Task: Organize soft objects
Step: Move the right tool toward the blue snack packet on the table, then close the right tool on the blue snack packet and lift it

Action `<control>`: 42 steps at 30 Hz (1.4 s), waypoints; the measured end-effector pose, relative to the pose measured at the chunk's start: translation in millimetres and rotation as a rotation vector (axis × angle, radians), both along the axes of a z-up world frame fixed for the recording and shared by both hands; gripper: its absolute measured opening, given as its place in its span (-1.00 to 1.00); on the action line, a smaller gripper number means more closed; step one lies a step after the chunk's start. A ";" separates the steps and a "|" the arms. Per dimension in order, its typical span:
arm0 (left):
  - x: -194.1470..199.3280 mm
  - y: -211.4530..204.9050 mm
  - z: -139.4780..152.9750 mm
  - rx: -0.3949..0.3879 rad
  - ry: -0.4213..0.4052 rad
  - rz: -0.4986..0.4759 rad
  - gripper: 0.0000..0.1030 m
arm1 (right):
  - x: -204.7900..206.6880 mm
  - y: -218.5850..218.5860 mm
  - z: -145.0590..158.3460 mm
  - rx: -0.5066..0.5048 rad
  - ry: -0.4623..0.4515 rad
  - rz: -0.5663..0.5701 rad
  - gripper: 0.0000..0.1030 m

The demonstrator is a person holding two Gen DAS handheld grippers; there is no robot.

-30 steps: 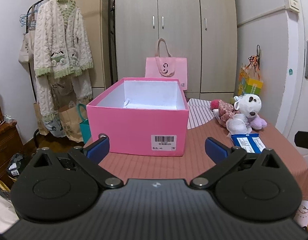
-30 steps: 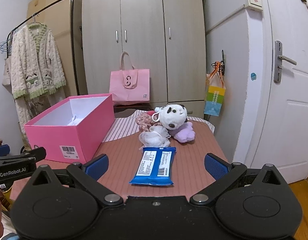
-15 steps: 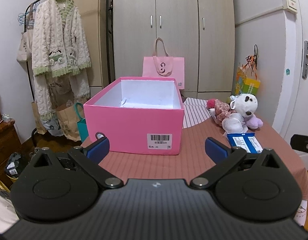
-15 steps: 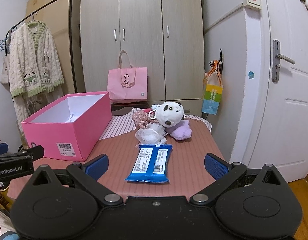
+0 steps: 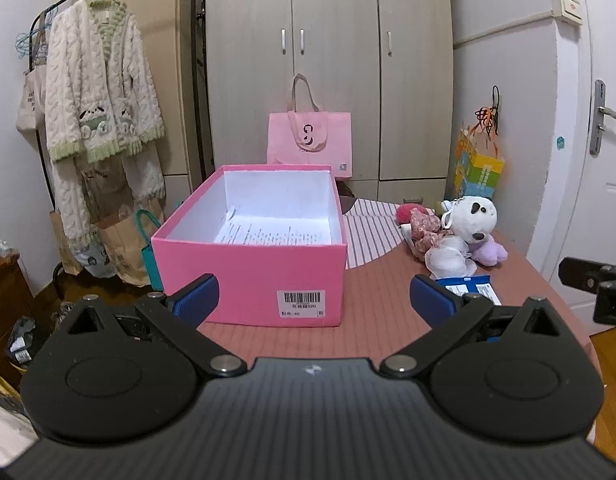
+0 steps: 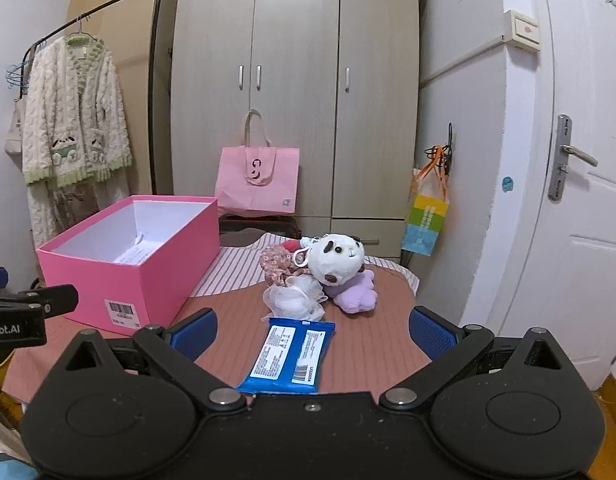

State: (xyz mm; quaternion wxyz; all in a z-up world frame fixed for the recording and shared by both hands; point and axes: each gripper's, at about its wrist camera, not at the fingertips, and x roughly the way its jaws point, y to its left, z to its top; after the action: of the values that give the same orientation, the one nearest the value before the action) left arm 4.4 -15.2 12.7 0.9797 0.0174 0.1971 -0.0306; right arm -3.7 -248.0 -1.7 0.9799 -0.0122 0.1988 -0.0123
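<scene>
Both grippers gape empty. The blue wipes pack [image 6: 287,354] lies on the table just ahead of the right gripper [image 6: 313,330], long axis pointing away toward the panda plush [image 6: 337,258]; the pink box [image 5: 255,257] probably suits the left gripper [image 5: 314,295]

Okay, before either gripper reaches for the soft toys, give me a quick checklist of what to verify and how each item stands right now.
1. Left gripper open and holding nothing: ok.
2. Right gripper open and holding nothing: ok.
3. Open pink cardboard box has room: ok, only a printed paper sheet lies inside.
4. Soft pile within view: ok, the white panda plush, purple plush, white mesh scrunchie and floral fabric piece are bunched together and touching.
5. Path to the pile free: not ok, the blue wipes packet lies between the right gripper and the pile.
6. Anything hidden beneath the pile: cannot tell.
</scene>
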 end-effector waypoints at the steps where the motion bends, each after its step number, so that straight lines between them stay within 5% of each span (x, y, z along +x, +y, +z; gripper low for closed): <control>1: 1.2 0.3 2.2 0.002 0.002 -0.005 1.00 | 0.7 -1.2 1.2 0.002 0.001 0.004 1.00; 29: 34.2 -10.0 18.7 0.010 0.124 -0.140 1.00 | 17.7 5.8 13.5 -0.046 0.021 0.186 1.00; 37: 63.7 -29.5 8.3 0.006 0.129 -0.190 1.00 | 31.1 -7.5 -6.3 0.003 -0.078 0.277 1.00; 42: 93.4 -41.4 -8.1 -0.029 0.165 -0.197 1.00 | 63.3 -10.9 -35.3 0.003 0.041 0.321 1.00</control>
State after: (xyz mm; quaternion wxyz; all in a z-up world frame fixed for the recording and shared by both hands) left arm 97.7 -56.6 4.6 0.9526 0.0201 0.2738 -0.1308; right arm 59.7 -258.9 -37.0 0.9649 -0.0426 0.2145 0.1452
